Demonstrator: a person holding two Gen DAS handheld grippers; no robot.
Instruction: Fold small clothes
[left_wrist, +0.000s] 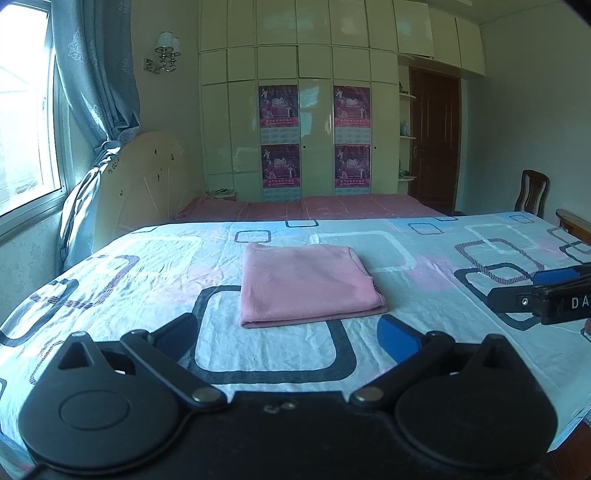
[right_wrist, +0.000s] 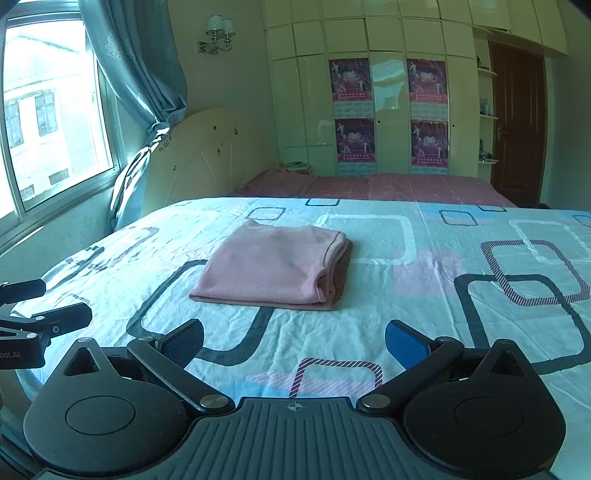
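Observation:
A pink garment (left_wrist: 308, 282) lies folded into a flat rectangle on the patterned bed sheet (left_wrist: 424, 258); it also shows in the right wrist view (right_wrist: 273, 266), its layered edges facing right. My left gripper (left_wrist: 291, 336) is open and empty, held just short of the garment's near edge. My right gripper (right_wrist: 293, 341) is open and empty, a little back from the garment. The right gripper shows at the right edge of the left wrist view (left_wrist: 517, 291). The left gripper shows at the left edge of the right wrist view (right_wrist: 55, 306).
A second bed with a pink sheet (left_wrist: 314, 206) stands behind, then a white wardrobe (left_wrist: 317, 122) with posters. A window and blue curtain (left_wrist: 96, 92) are at left, a dark door (left_wrist: 434, 140) and a wooden chair (left_wrist: 532, 192) at right.

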